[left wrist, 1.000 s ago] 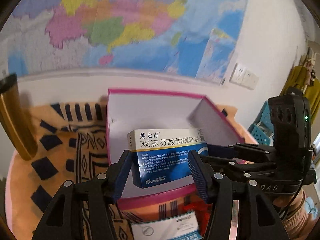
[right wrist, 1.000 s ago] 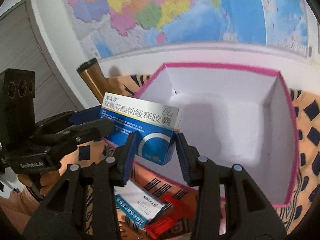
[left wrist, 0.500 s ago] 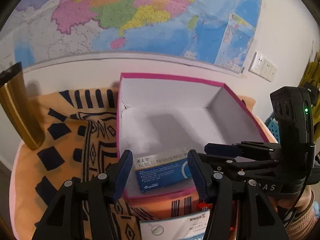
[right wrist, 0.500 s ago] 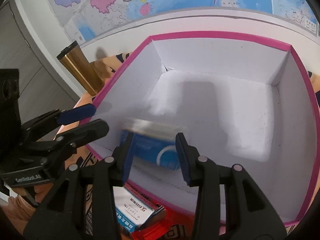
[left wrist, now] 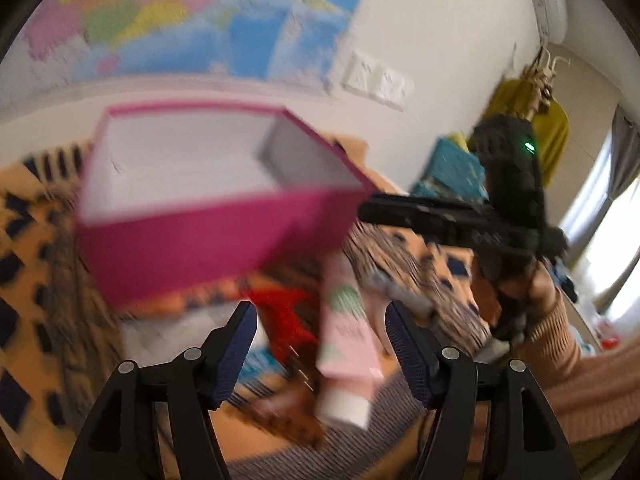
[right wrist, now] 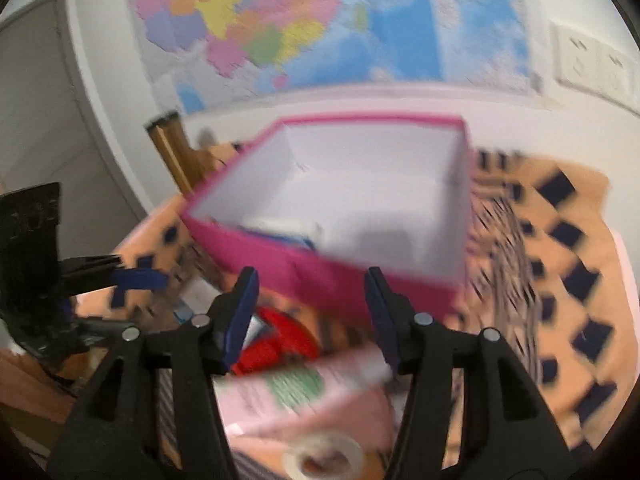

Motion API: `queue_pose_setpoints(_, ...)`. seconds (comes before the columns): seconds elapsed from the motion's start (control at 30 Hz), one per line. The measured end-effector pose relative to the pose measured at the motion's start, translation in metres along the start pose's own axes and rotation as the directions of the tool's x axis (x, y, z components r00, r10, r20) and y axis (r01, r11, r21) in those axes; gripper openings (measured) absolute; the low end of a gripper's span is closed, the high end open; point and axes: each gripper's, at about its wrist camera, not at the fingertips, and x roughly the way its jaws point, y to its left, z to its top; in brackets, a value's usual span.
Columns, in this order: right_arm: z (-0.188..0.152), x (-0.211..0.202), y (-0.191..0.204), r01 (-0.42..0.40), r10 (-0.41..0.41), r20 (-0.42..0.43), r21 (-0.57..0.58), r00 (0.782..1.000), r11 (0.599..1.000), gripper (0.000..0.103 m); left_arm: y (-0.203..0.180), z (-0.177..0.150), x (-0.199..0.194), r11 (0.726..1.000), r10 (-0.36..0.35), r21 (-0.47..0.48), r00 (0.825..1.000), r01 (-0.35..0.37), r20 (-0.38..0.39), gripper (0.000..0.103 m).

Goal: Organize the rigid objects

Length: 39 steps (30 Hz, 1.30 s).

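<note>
Pink box (left wrist: 208,240), open top, white inside, sits on the desk over a patterned orange cloth (left wrist: 36,280), close to the far wall under the map (left wrist: 192,20). Both views are motion-blurred, so no writing reads on anything.

Contents: right wrist view shows a blue-and-white medicine carton (right wrist: 294,236) lying inside against the near wall, left part of the floor. Rest of the box floor looks bare white. Left wrist view can't see over the near wall.

Left tongs (left wrist: 320,344): jaws have just been opening, now spread apart and gripping nothing. A pink tube (left wrist: 346,336) with a green label and white cap lies on the cloth below the gap, cap end nearest the camera, untouched by the pads.

Right tongs (right wrist: 310,312): jaws have just been opening too, now released and holding nothing. Same pink tube lies across below them, near side of the box.

Other items on the cloth, near side of the box:
- red object (right wrist: 280,340), shape unclear from blur
- white carton (left wrist: 192,332) just left of the red one, print unreadable
- tape roll (right wrist: 324,458) at the near edge

Gold cylinder (right wrist: 176,152) stands left of the box near the wall. A hand (left wrist: 528,300) in a peach sleeve holds the right tongs' handle.
</note>
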Motion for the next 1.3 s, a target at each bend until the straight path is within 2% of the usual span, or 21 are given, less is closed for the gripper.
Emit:
queue_pose_setpoints(0.17,-0.026,0.017,-0.029,0.008,0.000,-0.075,0.099,0.997,0.995,0.057,-0.002,-0.021,0.022,0.995,-0.065,-0.076,0.994,0.058,-0.086,0.068)
queue_pose_setpoints(0.47,-0.035,0.047,-0.043,-0.016,0.033,-0.113,0.146,0.993,0.989,0.057,-0.017,-0.028,0.032,0.995,-0.062,-0.080,0.990,0.052,-0.127,0.066)
queue_pose_setpoints(0.57,-0.037,0.054,-0.046,-0.032,0.052,-0.119,0.163,0.991,0.986,0.057,-0.017,-0.027,0.038,0.995,-0.054,-0.093,0.989,0.041,-0.141,0.057)
queue_pose_setpoints(0.7,-0.039,0.053,-0.042,-0.066,0.084,-0.118,0.155,0.989,0.986,0.057,-0.010,-0.027,0.040,0.992,-0.036,-0.128,0.987,0.015,-0.159,0.032)
queue_pose_setpoints(0.73,-0.039,0.052,-0.039,-0.073,0.090,-0.119,0.147,0.989,0.987,0.057,-0.008,-0.026,0.042,0.991,-0.034,-0.137,0.986,0.011,-0.166,0.028)
queue_pose_setpoints(0.9,-0.043,0.044,-0.034,-0.073,0.090,-0.115,0.143,0.989,0.987,0.056,0.002,-0.025,0.045,0.985,-0.016,-0.170,0.986,-0.013,-0.165,0.027)
queue_pose_setpoints(1.03,-0.050,0.036,-0.029,-0.069,0.086,-0.105,0.158,0.991,0.985,0.056,0.008,-0.021,0.046,0.980,0.036,-0.186,0.986,-0.066,-0.162,0.026)
queue_pose_setpoints(1.3,-0.058,0.029,-0.022,-0.074,0.090,-0.082,0.178,0.993,0.981,0.053,0.014,-0.017,0.049,0.973,0.089,-0.197,0.983,-0.120,-0.160,0.025)
